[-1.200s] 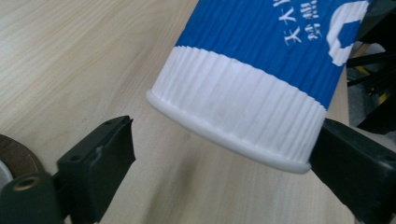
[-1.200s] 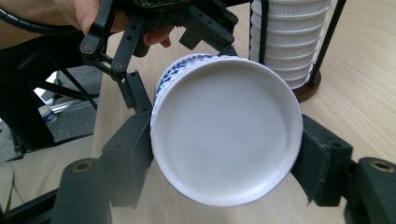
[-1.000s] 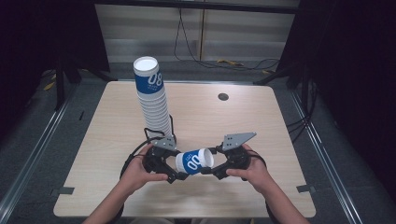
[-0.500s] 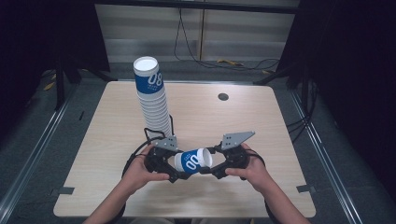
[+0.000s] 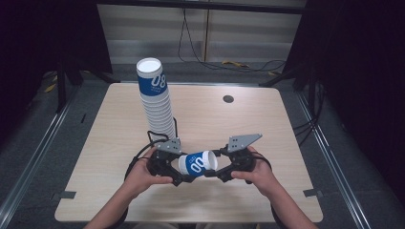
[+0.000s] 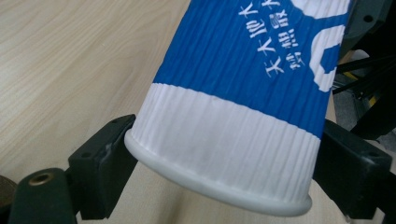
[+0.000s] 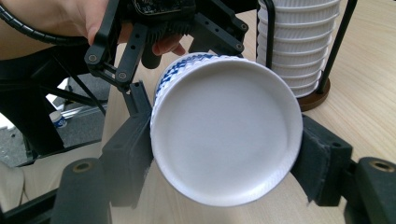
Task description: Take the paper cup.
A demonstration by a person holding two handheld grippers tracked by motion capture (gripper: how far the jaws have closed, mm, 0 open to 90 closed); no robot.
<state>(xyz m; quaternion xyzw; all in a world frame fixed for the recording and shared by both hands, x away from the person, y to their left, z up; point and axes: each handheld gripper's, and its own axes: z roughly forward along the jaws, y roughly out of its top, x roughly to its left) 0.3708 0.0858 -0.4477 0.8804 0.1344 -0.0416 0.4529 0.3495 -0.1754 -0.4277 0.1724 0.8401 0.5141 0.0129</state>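
Near the front edge of the tabletop [image 5: 119, 143], a blue-and-white paper cup [image 5: 197, 163] lies on its side in the air between the two grippers, held at both ends. The left gripper [image 5: 177, 168] is clamped on one end: in the left gripper view its black jaws press against the white ribbed band just above the cup's rolled rim, one on each side. The right gripper [image 5: 216, 170] is clamped on the other end, and in the right gripper view its jaws squeeze the sides of the cup [image 7: 226, 130] with the round white end facing the camera. The person's left hand [image 5: 141, 174] and right hand [image 5: 260, 172] hold the grippers. Behind the left gripper a tall stack of cups [image 5: 155, 98] stands in a wire holder, leaning slightly to the left at its top. A small dark round spot [image 5: 228, 98] sits on the far part of the tabletop.
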